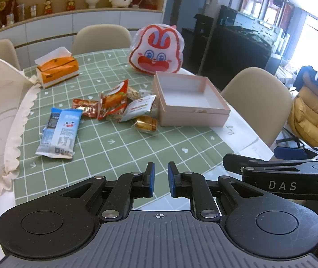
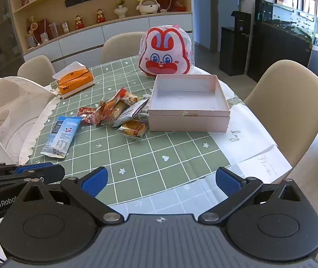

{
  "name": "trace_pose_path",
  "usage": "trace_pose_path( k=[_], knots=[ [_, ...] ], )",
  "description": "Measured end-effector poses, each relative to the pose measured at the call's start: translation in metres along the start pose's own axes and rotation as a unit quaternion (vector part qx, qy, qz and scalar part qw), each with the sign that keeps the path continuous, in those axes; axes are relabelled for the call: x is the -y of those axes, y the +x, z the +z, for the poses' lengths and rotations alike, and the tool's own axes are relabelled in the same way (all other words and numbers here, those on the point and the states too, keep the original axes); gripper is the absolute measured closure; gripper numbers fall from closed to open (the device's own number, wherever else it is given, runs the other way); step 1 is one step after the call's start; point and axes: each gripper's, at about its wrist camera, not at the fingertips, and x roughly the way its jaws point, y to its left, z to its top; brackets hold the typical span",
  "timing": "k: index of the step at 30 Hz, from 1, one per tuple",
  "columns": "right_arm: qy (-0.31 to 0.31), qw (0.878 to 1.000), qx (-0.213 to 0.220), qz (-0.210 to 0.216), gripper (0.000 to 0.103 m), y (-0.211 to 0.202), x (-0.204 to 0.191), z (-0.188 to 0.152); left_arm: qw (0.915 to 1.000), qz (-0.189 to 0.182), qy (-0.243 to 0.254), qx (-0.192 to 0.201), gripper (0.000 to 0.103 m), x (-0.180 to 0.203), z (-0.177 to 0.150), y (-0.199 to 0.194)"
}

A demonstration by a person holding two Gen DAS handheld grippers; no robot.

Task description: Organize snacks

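A pile of snack packets lies on the green checked tablecloth: a blue-and-white packet (image 1: 58,131) (image 2: 61,135), red-orange packets (image 1: 112,102) (image 2: 109,109), a white packet (image 1: 140,107) (image 2: 131,111) and a wrapped golden cake (image 1: 146,124) (image 2: 133,128). An open, empty pink box (image 1: 190,99) (image 2: 189,106) stands right of the pile. My left gripper (image 1: 161,178) hovers near the table's front edge, its jaws a narrow gap apart and empty. My right gripper (image 2: 161,181) is wide open and empty, near the front edge too.
A rabbit-face bag (image 1: 156,49) (image 2: 165,52) stands behind the box. An orange tissue box (image 1: 57,69) (image 2: 75,81) sits at the back left. A white frilled food cover (image 1: 0,111) (image 2: 7,116) fills the left side. Beige chairs (image 1: 255,98) (image 2: 286,102) surround the table.
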Motion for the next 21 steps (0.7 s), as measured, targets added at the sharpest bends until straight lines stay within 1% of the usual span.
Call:
trace_pose_path(
  k=[21],
  knots=[
    [0.004, 1.000, -0.003, 0.005, 0.000, 0.0026, -0.0005, -0.0014, 1.0000, -0.003, 0.003, -0.005, 0.086, 0.0030, -0.0028, 0.0035]
  ],
)
